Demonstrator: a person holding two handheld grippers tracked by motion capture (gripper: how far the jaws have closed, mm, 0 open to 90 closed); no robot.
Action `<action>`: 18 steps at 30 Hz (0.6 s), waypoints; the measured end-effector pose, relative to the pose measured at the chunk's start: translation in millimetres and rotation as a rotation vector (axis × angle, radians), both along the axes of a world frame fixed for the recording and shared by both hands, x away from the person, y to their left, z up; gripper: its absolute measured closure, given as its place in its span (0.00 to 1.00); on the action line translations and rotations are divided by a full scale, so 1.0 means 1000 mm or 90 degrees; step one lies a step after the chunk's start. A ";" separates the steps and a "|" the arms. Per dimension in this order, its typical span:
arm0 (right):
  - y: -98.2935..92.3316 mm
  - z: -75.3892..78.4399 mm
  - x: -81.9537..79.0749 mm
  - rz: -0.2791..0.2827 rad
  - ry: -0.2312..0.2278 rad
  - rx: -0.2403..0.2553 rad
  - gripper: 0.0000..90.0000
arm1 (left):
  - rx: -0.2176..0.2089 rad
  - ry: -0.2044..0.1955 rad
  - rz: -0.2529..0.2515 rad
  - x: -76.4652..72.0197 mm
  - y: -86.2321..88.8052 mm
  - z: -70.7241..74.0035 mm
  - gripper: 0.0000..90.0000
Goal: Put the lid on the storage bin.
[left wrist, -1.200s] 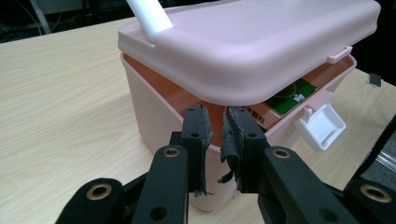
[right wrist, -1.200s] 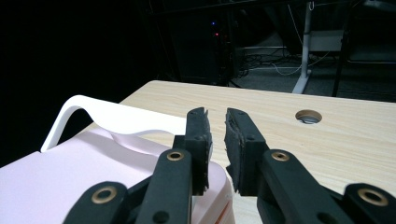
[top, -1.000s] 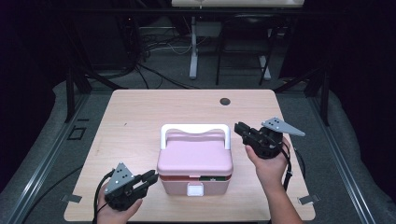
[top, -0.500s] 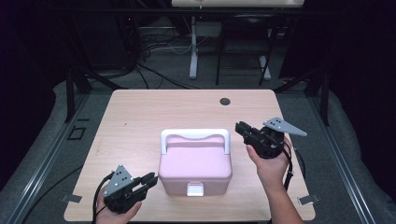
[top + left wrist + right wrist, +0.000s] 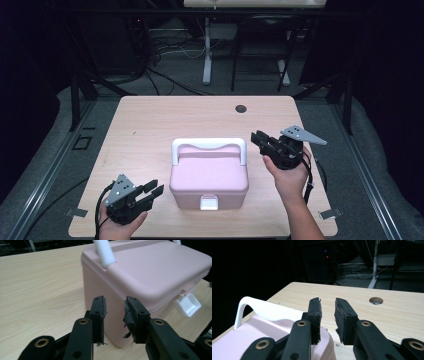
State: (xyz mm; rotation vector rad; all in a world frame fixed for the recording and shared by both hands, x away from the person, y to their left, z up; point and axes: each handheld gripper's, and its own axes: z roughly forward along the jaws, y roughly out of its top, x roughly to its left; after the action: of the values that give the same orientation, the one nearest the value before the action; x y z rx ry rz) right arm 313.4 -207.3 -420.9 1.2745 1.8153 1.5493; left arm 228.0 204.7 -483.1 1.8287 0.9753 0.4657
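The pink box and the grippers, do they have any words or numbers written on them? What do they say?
None can be read.
The pink box is plain: no letters on its lid, its white handle or its white latch.
The left gripper and right gripper show bare black jaws and grey plates with holes, no writing.
The table carries no label either.
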 end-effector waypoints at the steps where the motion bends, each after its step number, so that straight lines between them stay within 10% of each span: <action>1: 0.000 0.000 0.000 0.000 0.001 0.000 0.81 | -0.002 0.005 0.006 0.002 0.002 -0.002 0.75; 18: -0.006 -0.009 0.008 -0.013 0.023 -0.027 0.74 | -0.004 0.034 0.053 0.017 0.018 -0.024 0.71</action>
State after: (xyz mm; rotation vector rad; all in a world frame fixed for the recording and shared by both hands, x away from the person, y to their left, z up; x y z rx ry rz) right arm 321.2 -212.9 -429.6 1.3054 1.8423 1.4783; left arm 244.5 223.2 -507.0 1.8087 1.0908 0.4662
